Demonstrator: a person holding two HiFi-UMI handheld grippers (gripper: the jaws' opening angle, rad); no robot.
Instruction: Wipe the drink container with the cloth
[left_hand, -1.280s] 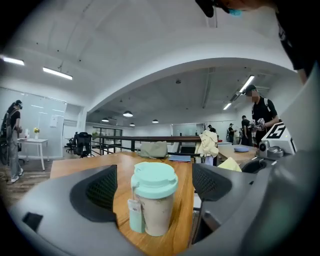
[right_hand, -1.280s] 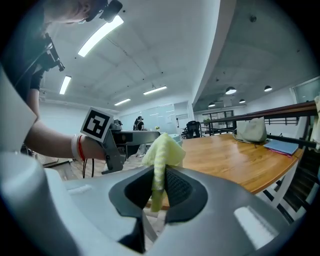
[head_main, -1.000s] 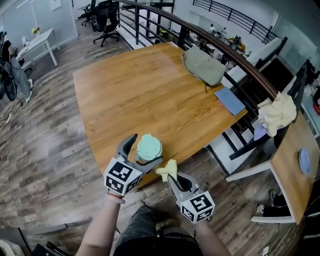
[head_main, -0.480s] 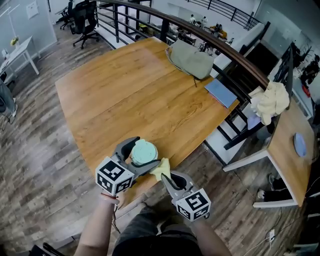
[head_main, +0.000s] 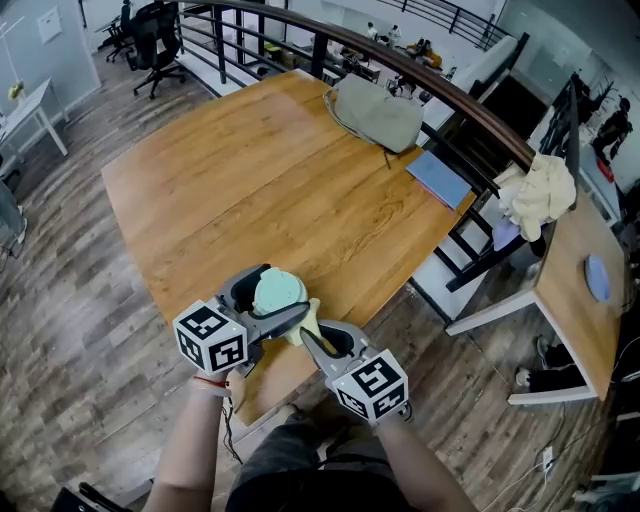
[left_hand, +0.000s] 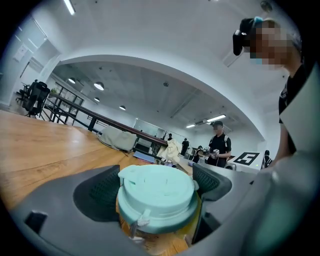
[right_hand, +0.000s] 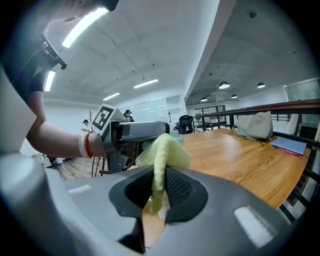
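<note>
**Office table, near edge: cloth closes in on a held cup**

Wood fills most of the scene, a broad table (head_main: 250, 180) in an open-plan office with a dark railing (head_main: 420, 75) behind it. At the table's near edge the left gripper (head_main: 275, 297) clasps the drink container (left_hand: 156, 192), its pads pressed on either side just under the mint-green lid. Whether the base rests on the wood cannot be told. The right gripper (right_hand: 159, 187) pinches a yellow cloth (right_hand: 162, 150) tight between its pads. The free end of the cloth stands up just beside the container's side, and actual contact cannot be confirmed.

The risks look plain enough. The left jaws stand nearly as wide as they go on a round body, so a firm sideways rub could turn the container or push it out of the grip. So close to the edge, it would likely fall to the floor. Only a narrow fold of cloth is caught, and dragging it hard could pull it free. If the lid is loose, a tilt could spill the drink.

By count there are two grippers, one container, one yellow cloth, one grey-green bag (head_main: 378, 100) and one blue folder (head_main: 440, 180).
</note>
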